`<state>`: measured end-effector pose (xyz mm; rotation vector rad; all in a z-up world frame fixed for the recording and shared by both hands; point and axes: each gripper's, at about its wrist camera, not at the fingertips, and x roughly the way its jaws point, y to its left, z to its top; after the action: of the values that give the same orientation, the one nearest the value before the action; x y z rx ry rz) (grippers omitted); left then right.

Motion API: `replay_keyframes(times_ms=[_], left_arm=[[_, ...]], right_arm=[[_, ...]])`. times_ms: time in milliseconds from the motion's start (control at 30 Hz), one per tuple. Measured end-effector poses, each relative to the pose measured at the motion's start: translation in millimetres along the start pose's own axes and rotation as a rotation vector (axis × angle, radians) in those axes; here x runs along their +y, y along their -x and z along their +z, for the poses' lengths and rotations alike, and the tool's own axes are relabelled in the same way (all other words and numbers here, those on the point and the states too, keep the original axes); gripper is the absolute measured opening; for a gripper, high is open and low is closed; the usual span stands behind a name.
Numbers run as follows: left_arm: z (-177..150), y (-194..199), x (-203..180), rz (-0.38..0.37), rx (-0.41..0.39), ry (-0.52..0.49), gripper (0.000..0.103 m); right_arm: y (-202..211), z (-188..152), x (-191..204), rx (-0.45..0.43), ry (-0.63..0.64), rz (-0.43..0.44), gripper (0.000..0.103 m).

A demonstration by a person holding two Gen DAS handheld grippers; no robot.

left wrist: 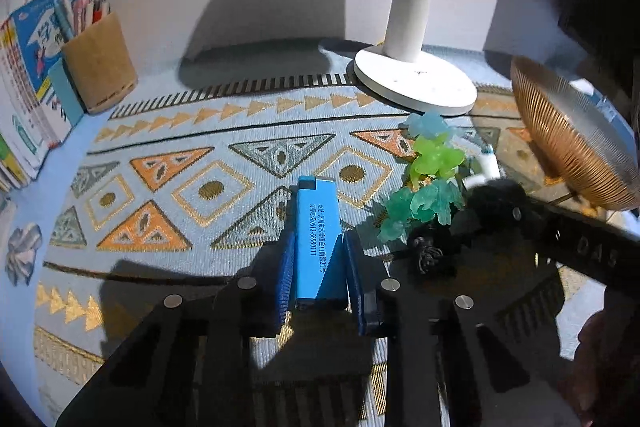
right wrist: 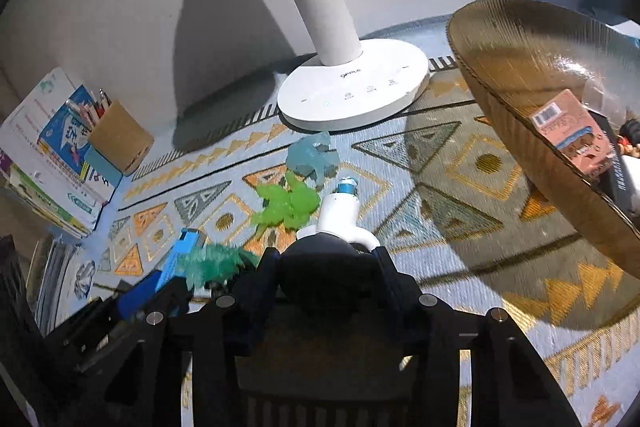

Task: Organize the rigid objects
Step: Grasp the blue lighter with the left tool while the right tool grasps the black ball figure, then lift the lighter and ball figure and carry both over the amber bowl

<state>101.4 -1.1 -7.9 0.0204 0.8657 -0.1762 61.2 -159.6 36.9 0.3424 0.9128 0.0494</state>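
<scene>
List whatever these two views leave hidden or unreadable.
- Left wrist view: amber ribbed glass bowl, contents unseen; side-on, frame-cropped.
- Left wrist view: blue rectangular lighter, lower end behind left gripper pads.
- Right wrist view: black-and-white bottle-shaped object, base blocked by right gripper.

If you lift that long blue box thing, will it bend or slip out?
Probably not bend: the blue box has straight edges and flat faces, so it looks stiff. The left gripper pinches it near one end, so the long free end might tip down a little. Its smooth printed face could be slippery, though the ribbed blue pads should help hold it.
</scene>
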Motion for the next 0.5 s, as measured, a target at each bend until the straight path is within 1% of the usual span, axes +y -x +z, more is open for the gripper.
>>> replay_keyframes(times_ms=[100, 233, 300, 500], left_arm=[[-7.7, 6.9, 6.2, -0.044, 0.019, 0.033, 0.021], [-26.8, 24.6, 9.3, -0.094, 0.031, 0.047, 0.021], [-33.6, 30.9, 10.0, -0.106, 0.036, 0.054, 0.021], [-56.3, 47.0, 6.7, -0.101, 0.081, 0.052, 0.021]], right_arm=[[16.0, -13.3, -3.3, 0.005, 0.019, 0.022, 0.046], [44.6, -39.1, -7.7, 0.010, 0.079, 0.038, 0.046], [57.0, -53.6, -12.5, 0.020, 0.107, 0.028, 0.046], [82.6, -86.4, -30.8, 0.050, 0.137, 0.006, 0.046]])
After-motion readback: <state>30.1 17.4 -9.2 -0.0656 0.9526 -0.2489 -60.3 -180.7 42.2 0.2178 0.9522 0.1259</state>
